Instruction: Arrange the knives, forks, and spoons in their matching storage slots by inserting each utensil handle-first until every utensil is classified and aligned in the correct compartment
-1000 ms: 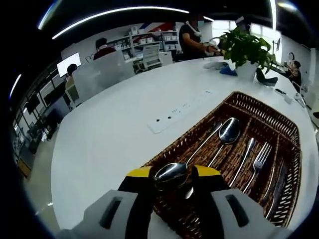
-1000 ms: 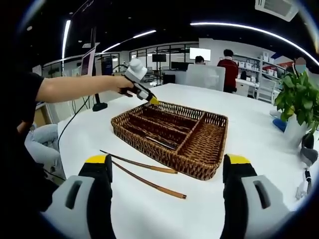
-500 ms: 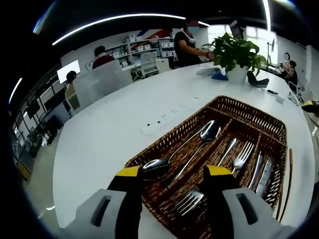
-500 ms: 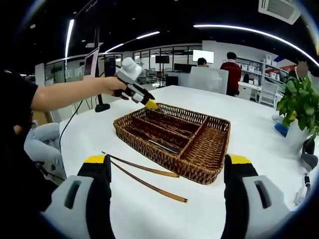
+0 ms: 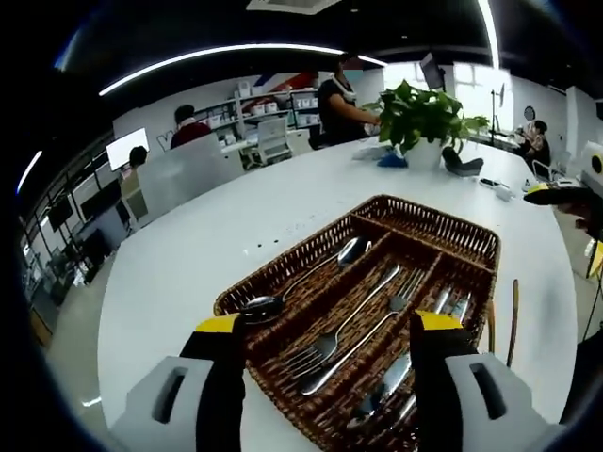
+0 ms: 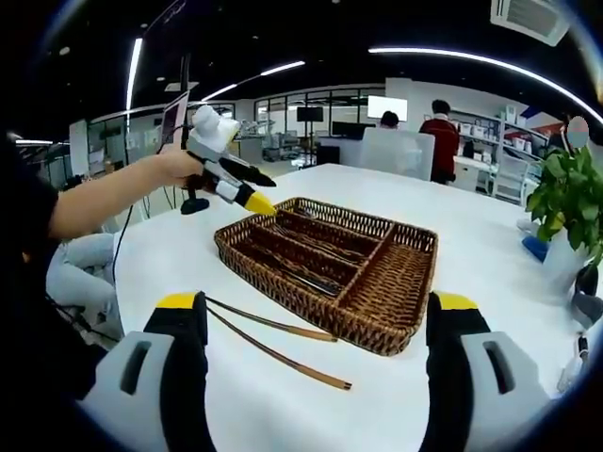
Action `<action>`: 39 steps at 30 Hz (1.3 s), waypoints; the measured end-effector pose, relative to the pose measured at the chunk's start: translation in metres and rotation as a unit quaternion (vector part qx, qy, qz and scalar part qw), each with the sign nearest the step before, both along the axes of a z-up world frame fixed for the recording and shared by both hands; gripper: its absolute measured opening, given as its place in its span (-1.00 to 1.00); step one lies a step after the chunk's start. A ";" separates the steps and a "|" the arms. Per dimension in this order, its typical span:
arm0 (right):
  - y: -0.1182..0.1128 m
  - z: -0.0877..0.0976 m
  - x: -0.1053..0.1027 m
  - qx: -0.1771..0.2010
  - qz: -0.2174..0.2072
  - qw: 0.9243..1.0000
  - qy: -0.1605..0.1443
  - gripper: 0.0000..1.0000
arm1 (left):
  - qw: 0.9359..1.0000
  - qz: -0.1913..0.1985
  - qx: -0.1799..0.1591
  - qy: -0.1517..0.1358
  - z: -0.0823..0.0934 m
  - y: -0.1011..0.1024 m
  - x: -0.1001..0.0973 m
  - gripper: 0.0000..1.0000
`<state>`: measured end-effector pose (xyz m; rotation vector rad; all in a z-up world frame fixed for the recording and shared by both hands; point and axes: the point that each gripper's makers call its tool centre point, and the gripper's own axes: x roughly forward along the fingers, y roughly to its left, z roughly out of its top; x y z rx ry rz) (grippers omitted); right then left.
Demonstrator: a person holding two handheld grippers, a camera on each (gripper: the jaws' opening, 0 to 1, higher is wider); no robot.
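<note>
Left gripper [image 5: 325,331]: jaws apart, nothing between them, hovering over the near end of the wicker tray [image 5: 283,266] on the white table [image 5: 188,264]; the tray holds two spoons [image 5: 301,281] in the 10 o'clock slot, forks [image 5: 344,341] in the middle one, knives [image 5: 400,372] toward 4 o'clock. Right gripper [image 6: 316,315]: jaws wide apart and empty, two chopsticks [image 6: 273,341] lying on the table just beside the tray at its 7 o'clock edge. No legible writing or brand marks; potted plant [image 5: 419,118] at 1 o'clock beyond the tray.
</note>
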<state>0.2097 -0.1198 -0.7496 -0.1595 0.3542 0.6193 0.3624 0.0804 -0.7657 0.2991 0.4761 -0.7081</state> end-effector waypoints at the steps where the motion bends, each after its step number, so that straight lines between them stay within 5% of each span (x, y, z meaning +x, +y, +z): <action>1: -0.001 0.001 0.001 0.001 0.000 1.000 -0.001 0.99 | 1.000 0.001 -0.003 -0.001 0.002 0.000 -0.003 0.48; 14: -0.002 -0.007 0.002 -0.027 0.003 1.000 0.005 1.00 | 0.998 -0.011 -0.061 -0.005 0.012 0.000 -0.084 0.59; 17: -0.003 -0.006 0.003 -0.028 -0.002 1.000 -0.001 1.00 | 0.998 0.001 -0.062 -0.032 0.014 0.006 -0.093 0.63; 39: -0.003 -0.008 -0.012 -0.020 0.000 1.000 -0.006 1.00 | 0.995 0.026 -0.090 -0.046 0.011 0.009 -0.167 0.99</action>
